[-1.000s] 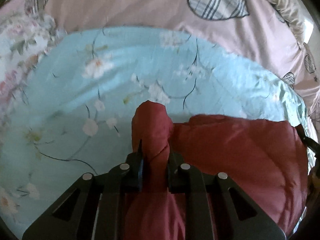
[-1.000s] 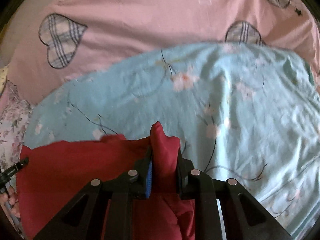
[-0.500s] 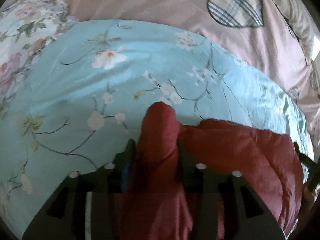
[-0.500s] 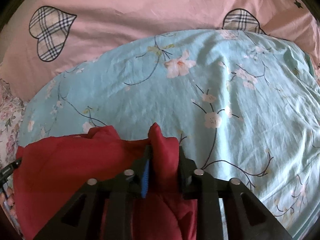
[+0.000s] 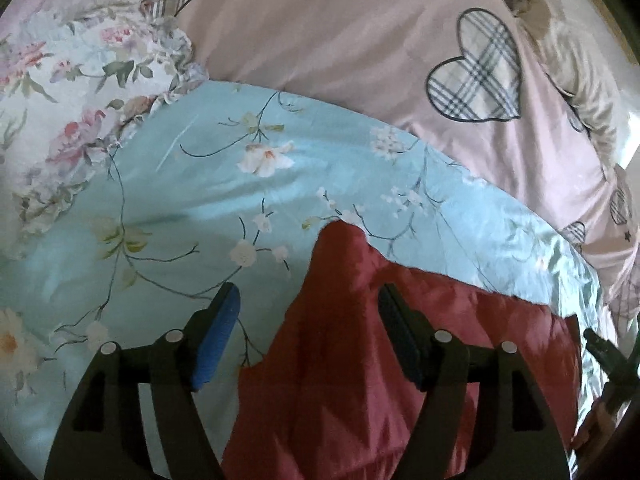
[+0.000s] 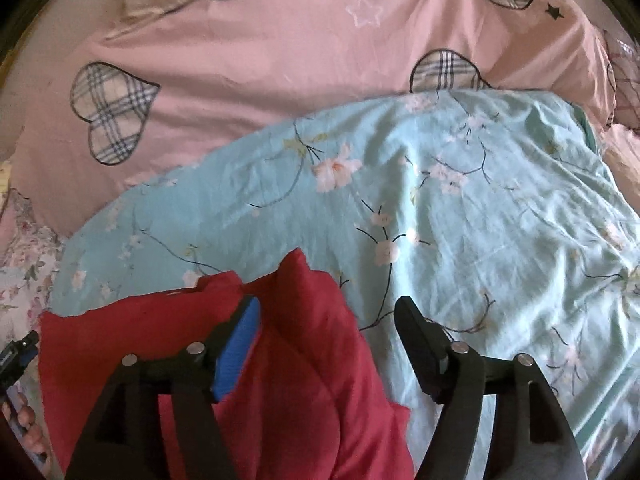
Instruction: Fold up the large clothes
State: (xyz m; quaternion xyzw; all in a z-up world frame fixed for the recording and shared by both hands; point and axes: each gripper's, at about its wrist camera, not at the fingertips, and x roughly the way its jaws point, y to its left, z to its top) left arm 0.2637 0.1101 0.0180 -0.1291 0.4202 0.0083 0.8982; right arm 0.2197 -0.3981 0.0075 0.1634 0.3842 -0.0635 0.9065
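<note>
Two layers of bedding fill both views: a pink bedsheet with plaid hearts (image 5: pixel 340 40) beneath a light blue floral quilt (image 6: pixel 480 220). On the quilt lies a dark red quilted garment (image 5: pixel 360 360). The left hand-held gripper (image 5: pixel 308 304) is spread wide, a raised peak of the garment between its fingers. The right hand-held gripper (image 6: pixel 326 316) is likewise spread wide around another peak.

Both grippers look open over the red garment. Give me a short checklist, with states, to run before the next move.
1. Left gripper open, pads off the cloth: ok.
2. Right gripper open, pads off the cloth: ok.
3. Red garment resting on the blue floral sheet: ok.
4. Garment lying flat: not ok, a ridge stands up between each gripper's fingers.
5. Fold edges aligned: cannot tell, near part hidden.
</note>
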